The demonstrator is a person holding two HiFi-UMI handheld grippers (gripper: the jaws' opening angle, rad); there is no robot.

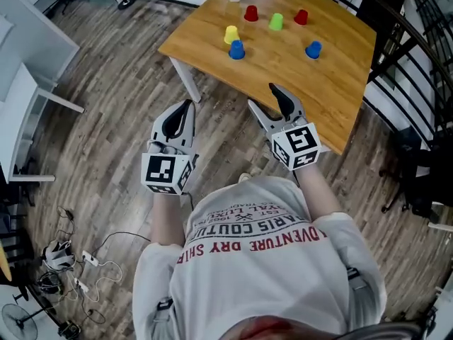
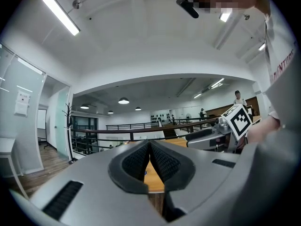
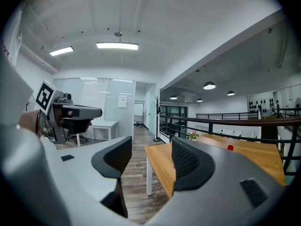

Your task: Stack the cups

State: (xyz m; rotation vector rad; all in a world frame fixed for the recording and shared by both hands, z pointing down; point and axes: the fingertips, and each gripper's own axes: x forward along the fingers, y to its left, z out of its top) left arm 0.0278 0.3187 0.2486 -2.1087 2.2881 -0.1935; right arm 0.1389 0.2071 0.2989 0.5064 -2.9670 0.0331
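On the wooden table (image 1: 333,83) at twelve o'clock, six cups (image 1: 276,22) stand apart, none stacked yet, while the left gripper (image 1: 188,106), jaws together, and the right gripper (image 1: 260,95), jaws apart, hold nothing.

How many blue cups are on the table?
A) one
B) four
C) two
C, because the table holds two blue cups: the left blue cup sits right next to the yellow cup, and the right blue cup stands by itself.
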